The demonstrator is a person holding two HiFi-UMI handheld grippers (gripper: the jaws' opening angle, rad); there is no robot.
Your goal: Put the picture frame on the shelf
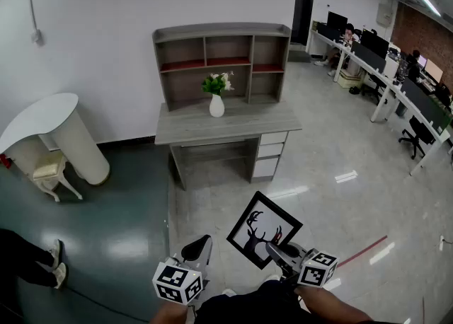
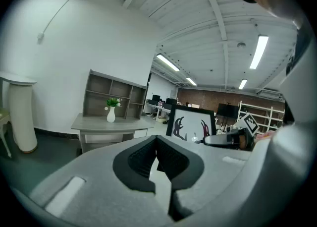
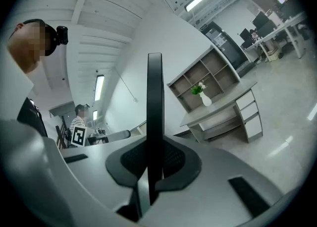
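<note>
Left gripper [image 1: 199,246]: jaws brought together, nothing between them. It is held low, well short of the desk [image 1: 226,123]. Picture frame [image 1: 263,229]: carried in the air, tilted, well short of the desk's front, print side turned up to the head camera. Right gripper [image 1: 274,252]: jaws nearly closed and clamped on the frame's lower edge. In the right gripper view the frame is seen edge-on, standing up between the jaws.

The step is judged as carrying toward the shelf [image 1: 221,61] at the back of the desk.
- The frame is gripped by one thin edge only, so swinging is likely. It should be kept level, and the far edge could be steadied by the free left gripper.
- The vase [image 1: 216,105] on the desk, in front of the shelf's lower middle opening, should be cleared.
- An empty compartment or the top board is better chosen.
- The frame should be stood leaning back before the jaws are loosened.

Hard to make out:
- The frame's lower corner is covered by the right gripper.
- Its back is not seen, nor any stand on it.
- The compartments are too small in view for fit to be judged.
- The arms are cut off at the bottom edge of the head view.
</note>
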